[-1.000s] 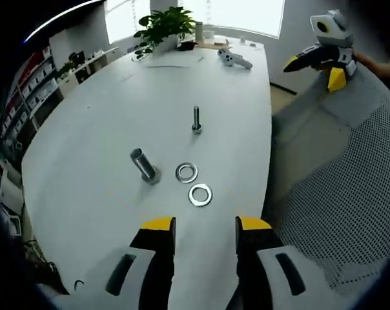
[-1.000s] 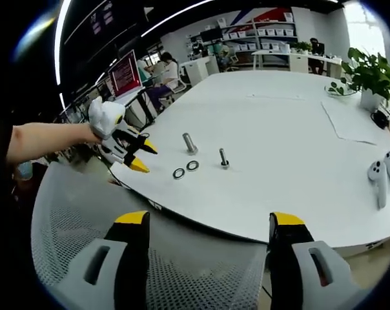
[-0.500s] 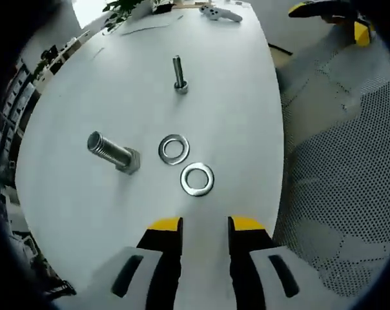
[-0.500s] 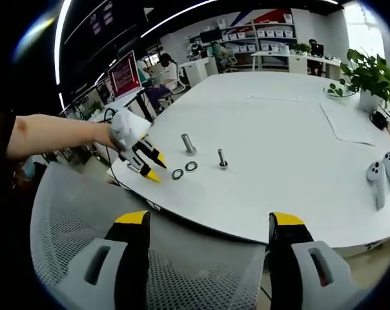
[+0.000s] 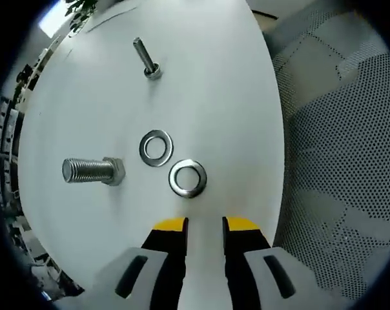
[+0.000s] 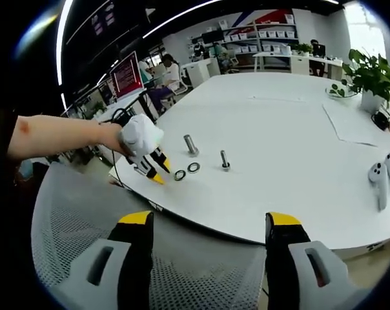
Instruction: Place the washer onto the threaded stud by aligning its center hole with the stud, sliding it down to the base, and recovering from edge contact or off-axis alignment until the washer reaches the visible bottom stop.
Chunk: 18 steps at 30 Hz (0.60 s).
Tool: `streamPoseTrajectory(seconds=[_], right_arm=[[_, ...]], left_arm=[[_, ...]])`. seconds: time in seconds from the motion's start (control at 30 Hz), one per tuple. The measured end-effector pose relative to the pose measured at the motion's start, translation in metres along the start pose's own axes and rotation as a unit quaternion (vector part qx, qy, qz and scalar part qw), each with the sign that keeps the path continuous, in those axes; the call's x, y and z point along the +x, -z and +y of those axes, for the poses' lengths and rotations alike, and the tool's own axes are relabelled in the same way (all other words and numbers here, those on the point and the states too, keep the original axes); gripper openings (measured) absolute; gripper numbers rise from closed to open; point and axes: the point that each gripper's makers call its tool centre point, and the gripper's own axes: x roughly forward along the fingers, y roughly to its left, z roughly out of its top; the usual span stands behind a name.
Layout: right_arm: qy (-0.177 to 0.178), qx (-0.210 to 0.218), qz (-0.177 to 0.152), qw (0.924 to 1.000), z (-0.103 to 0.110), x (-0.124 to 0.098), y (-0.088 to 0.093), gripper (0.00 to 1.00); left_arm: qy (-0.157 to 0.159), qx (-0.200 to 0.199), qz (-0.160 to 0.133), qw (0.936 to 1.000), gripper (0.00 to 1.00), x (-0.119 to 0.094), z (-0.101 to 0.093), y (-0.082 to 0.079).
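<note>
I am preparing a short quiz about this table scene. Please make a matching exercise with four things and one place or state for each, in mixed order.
Things:
1. near washer
2. thick bolt
3. thin stud
4. left gripper

Places or states:
A. stands on its head, far across the white table
B. fingers slightly apart, holding nothing
C. lies flat, just ahead of the yellow fingertips
D. left of both washers

Pairs: 1-C, 2-D, 3-A, 4-B

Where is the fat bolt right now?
In the left gripper view the fat bolt stands on the white table, left of the two washers, with the thin stud farther away.
</note>
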Motion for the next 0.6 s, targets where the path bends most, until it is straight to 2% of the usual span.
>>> streamPoseTrajectory(seconds=[0.23, 0.33, 0.47, 0.5, 0.6], right_arm=[[0.001, 0.0, -0.001, 1.0, -0.0004, 0.0002, -0.0005, 0.7], [0.001, 0.0, -0.001, 1.0, -0.0004, 0.0003, -0.0004, 0.7], [0.0, 0.0, -0.002, 1.0, -0.0002, 0.0002, -0.0008, 0.7], [0.0, 0.0, -0.002, 1.0, -0.0001, 0.0002, -0.0009, 0.7], [-0.001, 0.0, -0.003, 1.0, -0.0001, 0.0003, -0.0011, 0.7]], left_arm=[[0.013, 0.014, -0.016, 0.9997, 0.2, 0.0, 0.0013, 0.0002], [0.015, 0.004, -0.009, 0.9998, 0.2, 0.0005, 0.0018, -0.0002], [0.018, 0.022, 0.0, 0.9996, 0.2, 0.0002, 0.0007, 0.0006], [0.02, 0.04, 0.005, 0.999, 0.2, 0.0009, 0.0012, 0.0006], [0.023, 0.032, 0.009, 0.9992, 0.2, 0.0011, 0.0017, 0.0005]])
